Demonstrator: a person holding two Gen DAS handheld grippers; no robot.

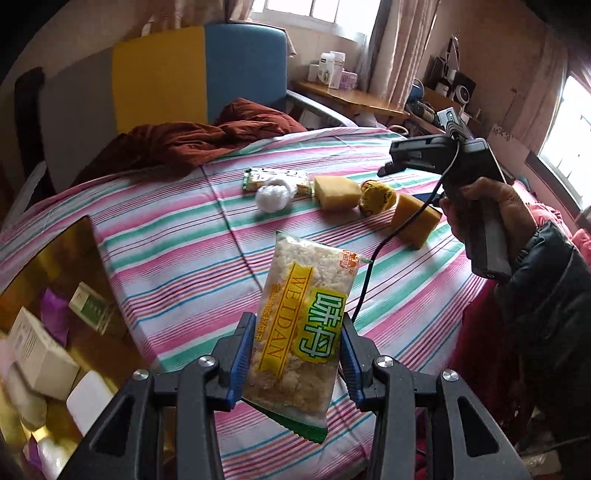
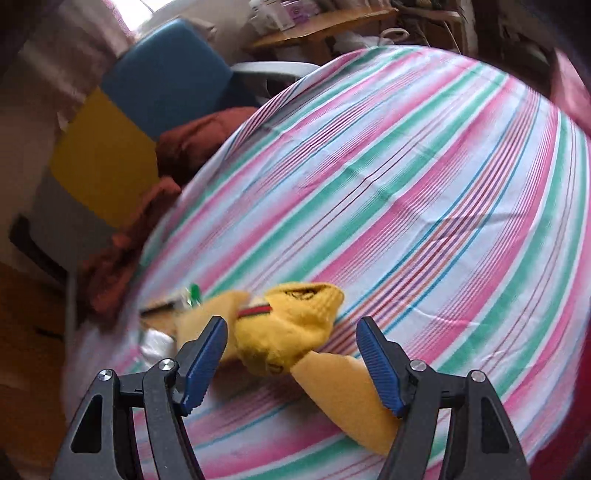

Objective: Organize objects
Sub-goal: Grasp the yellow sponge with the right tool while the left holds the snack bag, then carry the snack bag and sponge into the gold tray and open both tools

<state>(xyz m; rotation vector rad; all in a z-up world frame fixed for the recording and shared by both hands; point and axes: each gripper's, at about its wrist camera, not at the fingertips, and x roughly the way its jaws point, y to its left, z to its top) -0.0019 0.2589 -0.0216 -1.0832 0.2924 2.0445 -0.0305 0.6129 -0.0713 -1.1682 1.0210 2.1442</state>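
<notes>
The snack packet [image 1: 299, 325] reads "WEIDAN" in gold capitals on a yellow band, with two large Chinese characters on a green-edged yellow label beside it. The left gripper [image 1: 297, 354] is clamped on the packet's lower half, above the striped bedsheet [image 1: 166, 258]; its long axis runs forward from the fingers, tilted slightly left. The right gripper [image 2: 291, 354] stands wide apart, holding nothing, a rolled yellow sock [image 2: 291, 328] on the sheet just ahead between its fingers and a yellow sponge block [image 2: 347, 398] beneath them.

Daylight from windows [image 1: 317, 11]; right wrist view blurry; fisheye-warped edges.
</notes>
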